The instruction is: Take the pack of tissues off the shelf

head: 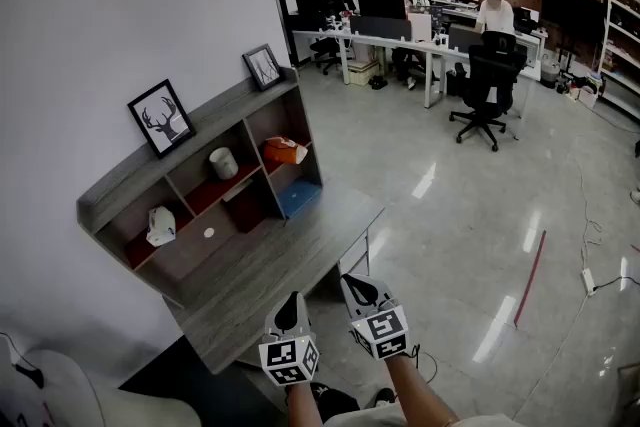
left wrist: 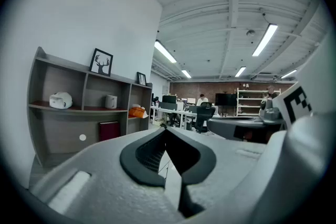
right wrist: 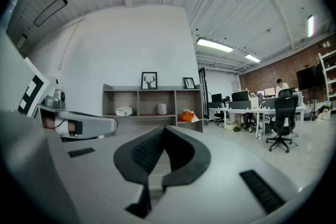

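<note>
The orange and white pack of tissues [head: 284,151] lies in the upper right compartment of the grey shelf unit [head: 190,140] that stands on the desk against the white wall. It also shows small in the left gripper view [left wrist: 137,111] and the right gripper view [right wrist: 188,116]. My left gripper [head: 292,311] and right gripper [head: 358,290] hover side by side near the desk's front edge, well short of the shelf. Both are shut with nothing between their jaws, left gripper [left wrist: 166,131] and right gripper [right wrist: 165,129].
The shelf also holds a white rounded object [head: 160,226], a white mug [head: 223,163], a red book [head: 240,190] and a blue box [head: 298,197]. Two framed pictures [head: 161,118] stand on top. Office desks, chairs [head: 482,85] and a seated person fill the far room.
</note>
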A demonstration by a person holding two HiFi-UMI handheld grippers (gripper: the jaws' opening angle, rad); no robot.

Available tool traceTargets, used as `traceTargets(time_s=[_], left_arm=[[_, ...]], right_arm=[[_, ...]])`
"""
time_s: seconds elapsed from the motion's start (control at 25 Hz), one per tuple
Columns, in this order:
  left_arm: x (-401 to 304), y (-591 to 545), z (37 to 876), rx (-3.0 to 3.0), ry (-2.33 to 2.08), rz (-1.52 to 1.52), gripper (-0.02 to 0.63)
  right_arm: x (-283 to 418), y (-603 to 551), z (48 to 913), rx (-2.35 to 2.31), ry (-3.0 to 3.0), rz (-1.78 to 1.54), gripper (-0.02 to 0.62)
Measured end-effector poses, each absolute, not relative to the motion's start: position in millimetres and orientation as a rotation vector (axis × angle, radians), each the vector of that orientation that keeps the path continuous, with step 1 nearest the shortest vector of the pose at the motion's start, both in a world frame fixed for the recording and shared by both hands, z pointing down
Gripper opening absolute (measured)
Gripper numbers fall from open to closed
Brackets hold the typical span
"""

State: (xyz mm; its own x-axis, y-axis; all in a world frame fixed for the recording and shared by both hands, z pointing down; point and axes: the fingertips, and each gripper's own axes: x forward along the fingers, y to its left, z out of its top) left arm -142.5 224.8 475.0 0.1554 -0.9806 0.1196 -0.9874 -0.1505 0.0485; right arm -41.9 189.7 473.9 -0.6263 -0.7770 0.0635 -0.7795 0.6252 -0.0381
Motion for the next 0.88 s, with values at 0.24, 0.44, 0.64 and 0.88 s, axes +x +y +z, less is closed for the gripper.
traceTargets(time_s=[0.24, 0.44, 0.64, 0.88], left_arm=[[-136, 240, 467, 2.279, -2.004, 0.088, 0.008], [-134, 243, 464, 2.297, -2.01, 0.125, 0.008], [-129, 248, 455, 2.321, -2.013, 0.121, 0.008], [-125, 252, 458, 2.323, -2.032, 0.142, 0.008]], right_arm=[[-35, 209, 466, 1.325, -2.822, 0.068, 0.015], [-32, 211, 461, 1.326, -2.848, 0.084, 0.015], [-23, 212, 455, 1.36, -2.849, 0.075, 0.015], [-7, 210, 462, 1.395, -2.857, 0.148, 0.015]])
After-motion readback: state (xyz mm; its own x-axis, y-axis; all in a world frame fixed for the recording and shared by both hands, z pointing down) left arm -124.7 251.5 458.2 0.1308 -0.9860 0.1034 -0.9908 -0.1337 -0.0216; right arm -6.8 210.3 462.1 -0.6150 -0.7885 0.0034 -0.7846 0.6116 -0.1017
